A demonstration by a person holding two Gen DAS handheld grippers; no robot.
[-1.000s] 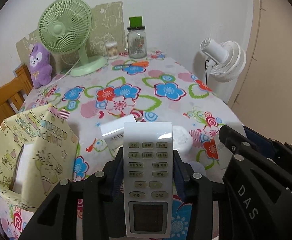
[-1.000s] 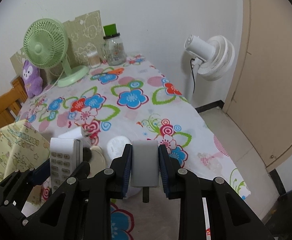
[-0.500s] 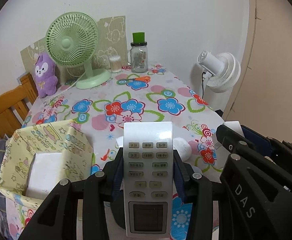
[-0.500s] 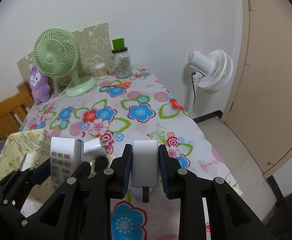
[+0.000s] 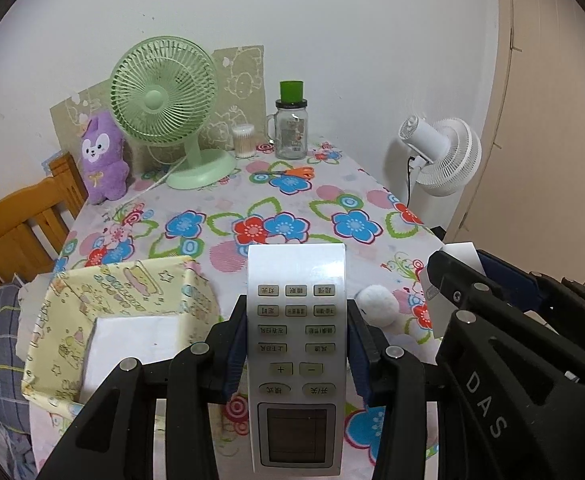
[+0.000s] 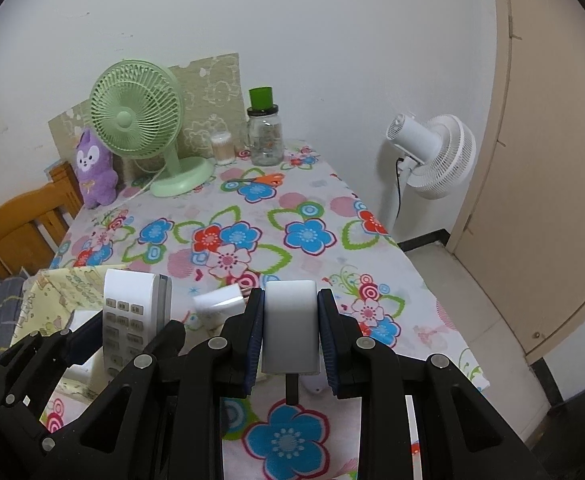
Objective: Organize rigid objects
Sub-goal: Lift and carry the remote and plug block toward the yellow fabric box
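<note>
Left wrist view first: my left claw (image 5: pixel 296 354) is clamped on a white remote control (image 5: pixel 295 354), blue pads pressed to its long sides, its display end toward me and its plain end out over the flowered tablecloth (image 5: pixel 276 208). At the near left corner of the table sits a yellow patterned fabric bin (image 5: pixel 128 292) with a white box (image 5: pixel 132 344) lying inside it. A round white fluffy thing (image 5: pixel 376 306) rests on the cloth just right of the remote (I cannot tell what it is).

Right wrist view now: my right claw (image 6: pixel 291 330) is closed tight on a white plug adapter (image 6: pixel 290 326), one dark prong pointing back at me. A second white charger (image 6: pixel 218 302) lies on the cloth just left of it.

Along the far edge stand a green desk fan (image 6: pixel 140 120), a purple plush toy (image 6: pixel 92 170), a cotton-swab tub (image 6: pixel 222 148) and a glass jar (image 6: pixel 266 136). Orange scissors (image 6: pixel 266 179) lie nearby. Off the right edge, a white floor fan (image 6: pixel 432 156) stands by the wall.
</note>
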